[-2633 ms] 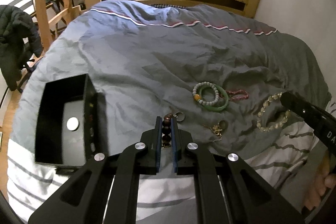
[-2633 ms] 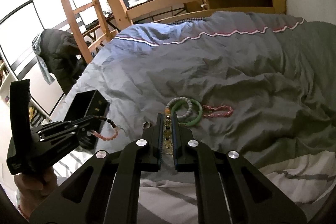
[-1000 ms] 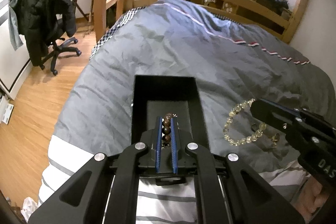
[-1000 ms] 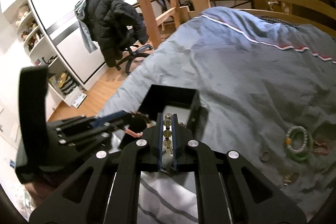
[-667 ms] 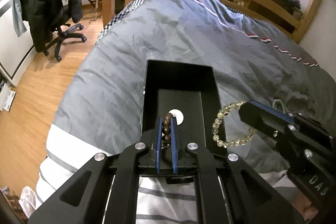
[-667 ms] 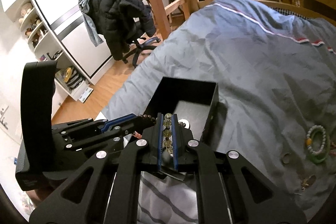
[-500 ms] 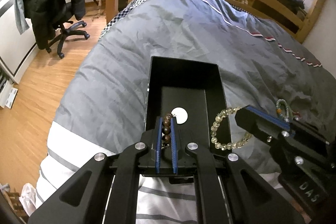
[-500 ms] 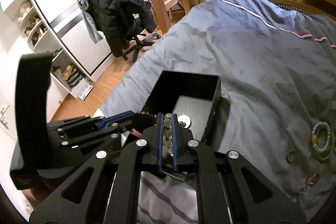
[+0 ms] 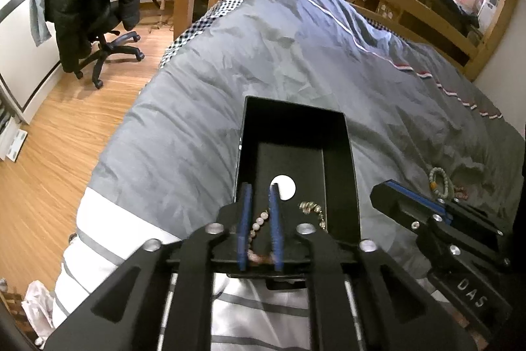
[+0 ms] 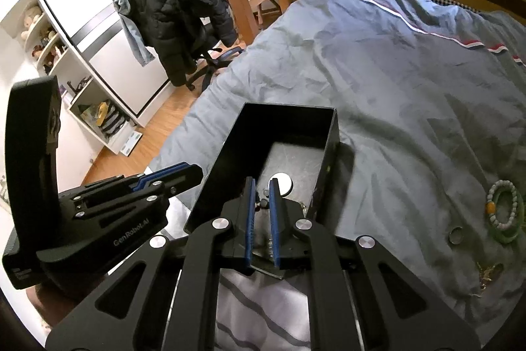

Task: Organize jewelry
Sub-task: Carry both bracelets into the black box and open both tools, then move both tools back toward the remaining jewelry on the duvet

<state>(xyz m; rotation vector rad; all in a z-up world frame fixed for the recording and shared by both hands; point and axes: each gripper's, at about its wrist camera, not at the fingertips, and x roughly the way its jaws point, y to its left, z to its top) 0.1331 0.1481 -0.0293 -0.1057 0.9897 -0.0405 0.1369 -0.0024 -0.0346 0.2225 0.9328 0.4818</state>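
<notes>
A black open box (image 9: 342, 134) (image 10: 279, 111) sits on the grey duvet near the bed's foot. My left gripper (image 9: 260, 186) is open over its near end; a pink and brown bead bracelet (image 9: 258, 224) lies in the box between its fingers. A pale yellow bead bracelet (image 9: 312, 209) lies in the box beside it. My right gripper (image 10: 261, 181) is open over the same box, with beads (image 10: 263, 203) below it. Each gripper shows in the other's view: the right one (image 9: 394, 193), the left one (image 10: 184, 173).
A green bangle with a pale bead bracelet (image 10: 504, 214) (image 9: 440, 181), a ring (image 10: 456, 235) and a small gold piece (image 10: 486, 275) lie on the duvet at the right. An office chair with a black jacket (image 9: 88, 5) stands on the wood floor at the left.
Both grippers have opened over the box. The brown bead bracelet and the yellow bead bracelet have dropped from the jaws into the box.
</notes>
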